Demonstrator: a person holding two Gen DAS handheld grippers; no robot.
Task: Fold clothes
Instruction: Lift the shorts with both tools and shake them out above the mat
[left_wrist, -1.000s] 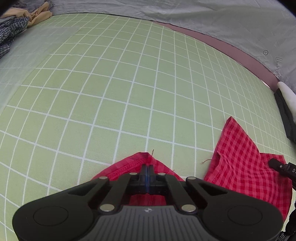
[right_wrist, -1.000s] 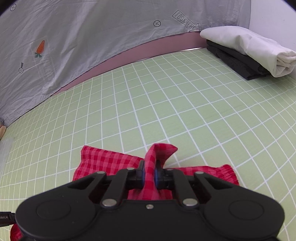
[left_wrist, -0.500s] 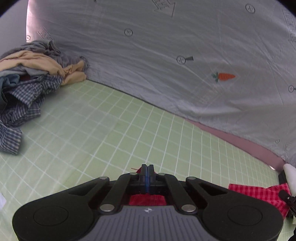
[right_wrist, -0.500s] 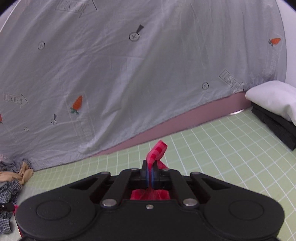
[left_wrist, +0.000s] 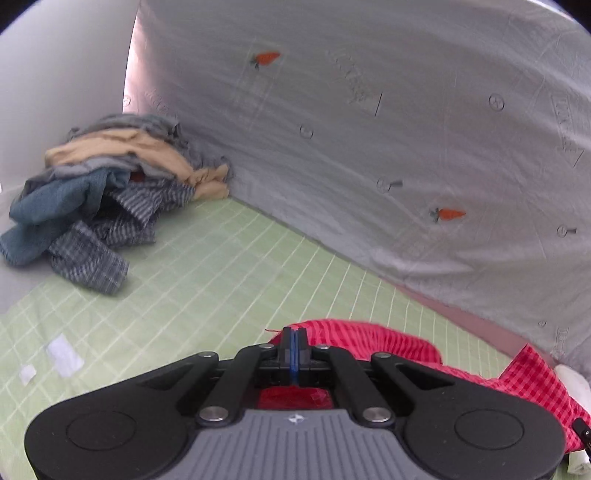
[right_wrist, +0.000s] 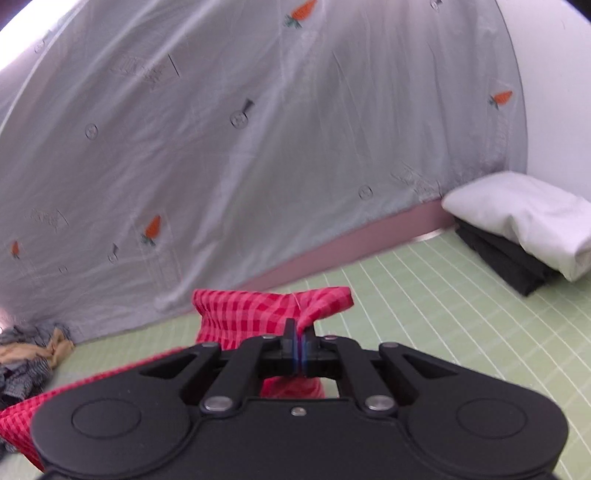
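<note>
Both claws are closed on the same garment. The left claw (left_wrist: 294, 349) pinches a hemmed edge of the red gingham garment (left_wrist: 388, 343), and the right claw (right_wrist: 299, 345) pinches another edge of it, a flap of cloth standing up just above its tips. In both wrist views the garment (right_wrist: 243, 314) hangs and bunches between the two claws, raised off the green gridded tabletop (left_wrist: 229, 266); no crease or flat fold can be seen in it, and its exact type (shorts or shirt) cannot be told.

Judged progress: this garment is at the lift-and-spread stage, with its folding not yet done. Against the grey printed backdrop cloth (right_wrist: 258, 147), to the right of the red garment, lies a finished stack: a folded white garment (right_wrist: 524, 221) resting on a folded black garment (right_wrist: 506, 258). To the left of the red garment, in the corner against the same backdrop, sits the pile of unfolded clothes (left_wrist: 110, 192), with tan, blue and checked blue pieces tangled together. So two items appear done, one is in hand, and several remain.

Surroundings: the tabletop directly ahead of the red garment is bare. Two small white scraps (left_wrist: 62, 356) lie on the grid to the left of the left claw. Both the pile and the stack lie well apart from the red garment, so neither seems to obstruct laying it down.
</note>
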